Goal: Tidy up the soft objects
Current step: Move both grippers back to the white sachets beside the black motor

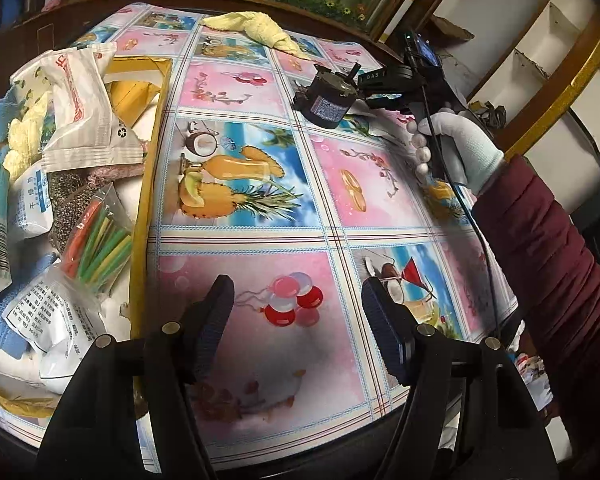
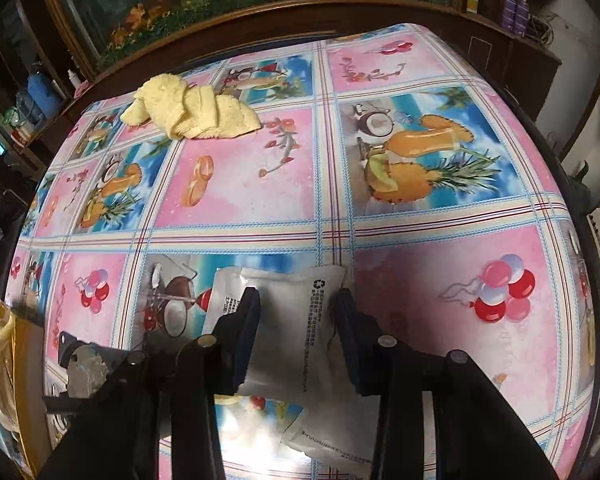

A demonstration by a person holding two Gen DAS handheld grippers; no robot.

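A white packet [image 2: 300, 320] with grey print lies on the patterned tablecloth [image 2: 236, 184]. My right gripper [image 2: 296, 312] is shut on its middle, one finger on each side. In the left wrist view the right gripper [image 1: 374, 108] sits at the far right in a white-gloved hand [image 1: 464, 148], its fingertips partly hidden behind a black motor-like part [image 1: 328, 100]. A yellow towel [image 1: 256, 28] [image 2: 192, 114] lies crumpled at the table's far side. My left gripper [image 1: 296, 320] hovers open over the cloth's balloon picture with nothing between its fingers.
A yellow-walled box [image 1: 156, 160] at the left holds several packets, a bag of coloured sticks [image 1: 96, 240] and blue cloth [image 1: 0, 320]. The black motor-like part [image 2: 84, 364] stands just left of my right gripper. A dark wooden rim [image 2: 340, 12] runs behind the table.
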